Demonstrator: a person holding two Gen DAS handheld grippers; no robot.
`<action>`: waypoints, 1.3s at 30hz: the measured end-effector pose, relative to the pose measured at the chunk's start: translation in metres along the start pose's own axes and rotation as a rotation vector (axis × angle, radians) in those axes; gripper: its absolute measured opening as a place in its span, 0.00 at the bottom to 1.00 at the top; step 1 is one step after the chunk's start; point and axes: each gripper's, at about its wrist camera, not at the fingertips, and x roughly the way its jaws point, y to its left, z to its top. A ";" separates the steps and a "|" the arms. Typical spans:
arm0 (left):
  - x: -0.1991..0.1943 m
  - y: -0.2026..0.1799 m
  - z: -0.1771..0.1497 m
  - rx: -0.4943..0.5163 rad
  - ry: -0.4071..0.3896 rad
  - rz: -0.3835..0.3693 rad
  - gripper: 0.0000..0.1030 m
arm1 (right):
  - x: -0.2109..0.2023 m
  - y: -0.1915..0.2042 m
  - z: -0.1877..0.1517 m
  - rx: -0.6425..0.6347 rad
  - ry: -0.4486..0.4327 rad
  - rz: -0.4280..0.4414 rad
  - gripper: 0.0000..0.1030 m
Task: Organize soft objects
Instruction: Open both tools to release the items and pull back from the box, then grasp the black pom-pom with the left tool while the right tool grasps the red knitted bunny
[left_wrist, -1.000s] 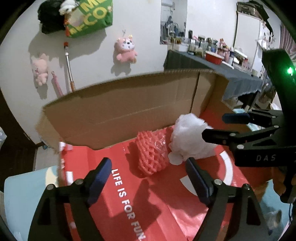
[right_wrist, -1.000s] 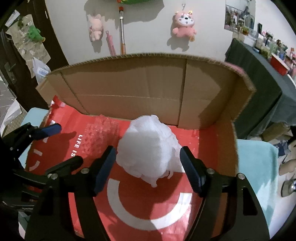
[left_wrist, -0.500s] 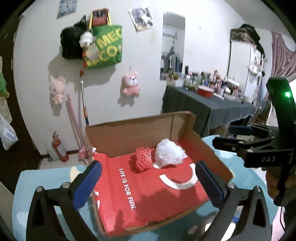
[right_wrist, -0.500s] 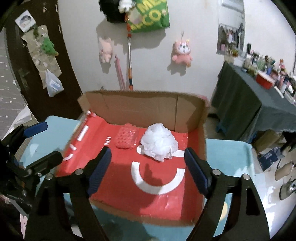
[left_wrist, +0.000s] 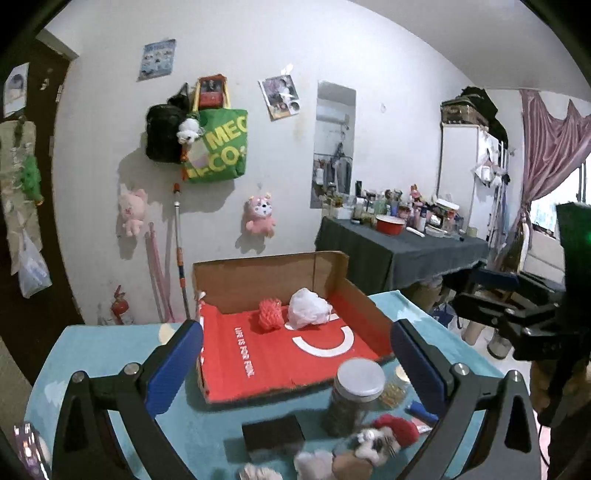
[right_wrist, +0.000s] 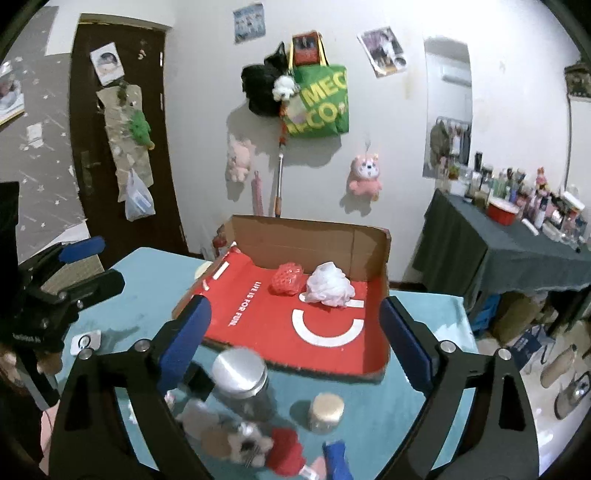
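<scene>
Both tools empty above the near edge of the bench, two soft things in the box.

Nearest us, our left tool stands spread wide with nothing between its pads, and our right tool is opening, also with nothing held. Just before the cardboard box on the teal bench we count one metal-lidded jar, one small gold-lidded jar and one red-capped plush toy. Only the left view shows a dark block; only the right view shows a small white square. At the far end of the box lie one red foam net and, touching it, one white fluffy bundle.
</scene>
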 end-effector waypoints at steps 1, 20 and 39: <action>-0.007 -0.002 -0.006 -0.002 -0.012 0.005 1.00 | -0.008 0.003 -0.007 0.000 -0.012 -0.006 0.91; -0.038 -0.060 -0.146 -0.019 -0.027 0.062 1.00 | -0.069 0.032 -0.159 0.042 -0.108 -0.169 0.94; 0.009 -0.056 -0.208 -0.071 0.155 0.086 1.00 | -0.021 0.024 -0.234 0.076 0.044 -0.210 0.94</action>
